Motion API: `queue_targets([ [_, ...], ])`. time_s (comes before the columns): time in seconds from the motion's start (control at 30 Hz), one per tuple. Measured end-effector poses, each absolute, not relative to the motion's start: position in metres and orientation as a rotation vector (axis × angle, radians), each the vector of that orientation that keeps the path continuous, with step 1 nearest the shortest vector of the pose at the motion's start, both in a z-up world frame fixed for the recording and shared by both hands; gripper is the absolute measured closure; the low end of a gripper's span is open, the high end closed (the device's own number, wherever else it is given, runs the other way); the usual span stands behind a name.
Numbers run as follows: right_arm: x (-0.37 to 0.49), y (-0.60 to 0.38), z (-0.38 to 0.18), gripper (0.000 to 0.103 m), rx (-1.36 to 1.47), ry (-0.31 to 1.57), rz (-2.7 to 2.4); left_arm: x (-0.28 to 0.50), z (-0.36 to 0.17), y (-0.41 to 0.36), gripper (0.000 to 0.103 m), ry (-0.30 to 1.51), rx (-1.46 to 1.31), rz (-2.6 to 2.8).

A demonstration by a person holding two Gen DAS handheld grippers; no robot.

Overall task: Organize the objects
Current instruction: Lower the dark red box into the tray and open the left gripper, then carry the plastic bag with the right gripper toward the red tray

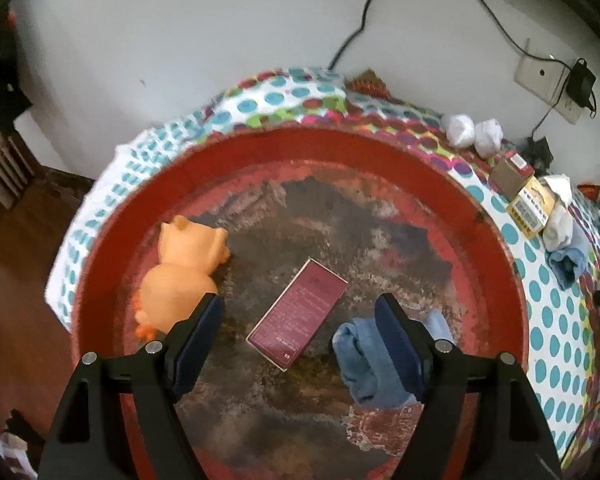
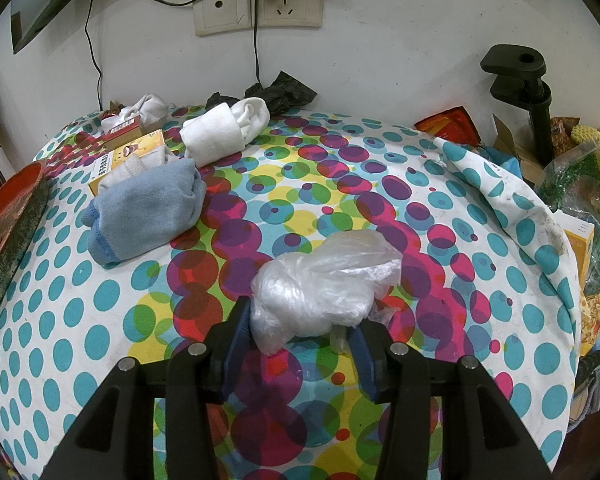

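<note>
crumpled ball of clear, glossy plastic film (image 2: 324, 292), wrinkled and knotted, pinched between the blue pads of the right gripper (image 2: 300, 334) at 6 o'clock of the right wrist view, over a cotton tablecloth of overlapping coloured dots (image 2: 300, 184). soft light-blue rolled sock (image 2: 148, 212) at 10 o'clock, white ribbed rolled sock (image 2: 224, 130) toward 11. left gripper (image 1: 300, 316) spread wide above a worn, flaking round red metal tray (image 1: 112, 220); inside, flat maroon cardboard box (image 1: 298, 314) at centre between the fingers, smooth orange rubber animal toy (image 1: 184, 272) at 9 o'clock, folded denim-blue sock (image 1: 360, 360) at 4 o'clock, partly behind one finger.
</note>
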State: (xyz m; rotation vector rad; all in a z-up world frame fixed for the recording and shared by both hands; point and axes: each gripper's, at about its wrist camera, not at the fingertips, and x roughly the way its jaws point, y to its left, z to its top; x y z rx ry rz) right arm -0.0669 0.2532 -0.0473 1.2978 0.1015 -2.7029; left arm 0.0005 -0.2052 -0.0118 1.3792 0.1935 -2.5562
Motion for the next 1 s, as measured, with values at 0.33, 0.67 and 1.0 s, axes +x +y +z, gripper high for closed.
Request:
queue_targets([
  [0.33, -0.067, 0.253, -0.047, 0.055, 1.298, 0.103, -2.703, 0.041, 0.013, -0.179, 0.018, 0.027, 1.16, -2.506],
  [0.67, -0.067, 0.253, -0.047, 0.055, 1.298, 0.105, -2.705, 0.072, 0.005, -0.185, 0.012, 0.127, 1.119, -2.486],
  [1.0, -0.066, 0.255, -0.047, 0.057, 1.297, 0.125, -2.713, 0.081, -0.001, -0.195, 0.009, 0.151, 1.082, -2.518],
])
